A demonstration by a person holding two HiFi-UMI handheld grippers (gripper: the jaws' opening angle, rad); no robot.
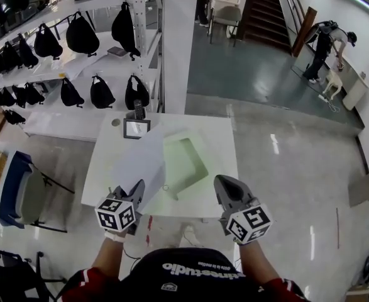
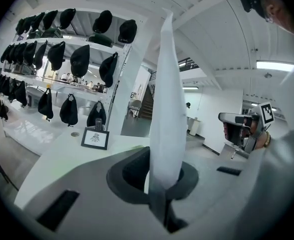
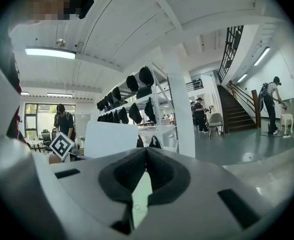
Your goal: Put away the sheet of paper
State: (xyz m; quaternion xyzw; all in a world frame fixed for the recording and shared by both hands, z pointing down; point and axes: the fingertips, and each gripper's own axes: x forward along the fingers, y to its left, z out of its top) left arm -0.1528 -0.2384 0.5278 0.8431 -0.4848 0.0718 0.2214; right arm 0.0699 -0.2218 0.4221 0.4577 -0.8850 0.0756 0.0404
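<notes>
At the far left a blue chair [image 1: 14,187] stands on the floor, and behind it white shelves [image 1: 148,61] carry rows of black bags [image 1: 82,35]. In front of the shelves is the white surface [image 1: 219,134]. At its far edge we see a small framed picture [image 1: 136,128].

Next comes the left gripper [image 1: 137,189], held at the near left edge of the surface. Its fingers are pressed together on the near edge of the sheet of paper [image 1: 140,159]. From there the sheet reaches out above the surface towards the framed picture. In the left gripper view the sheet of paper [image 2: 167,109] shows as a narrow white strip that rises straight from the closed left gripper [image 2: 159,191].

Just right of the sheet a pale green folder [image 1: 187,162] lies flat on the surface. Whether the sheet's edge overlaps it we cannot tell.

Further right the right gripper [image 1: 224,182] hangs over the near right edge of the surface. In its own view the tips of the right gripper [image 3: 145,151] meet with nothing held between them. The green folder shows through the gap lower down.

At the far right, well away across the floor, a person [image 1: 325,46] bends over a white counter beside a staircase [image 1: 266,11].
</notes>
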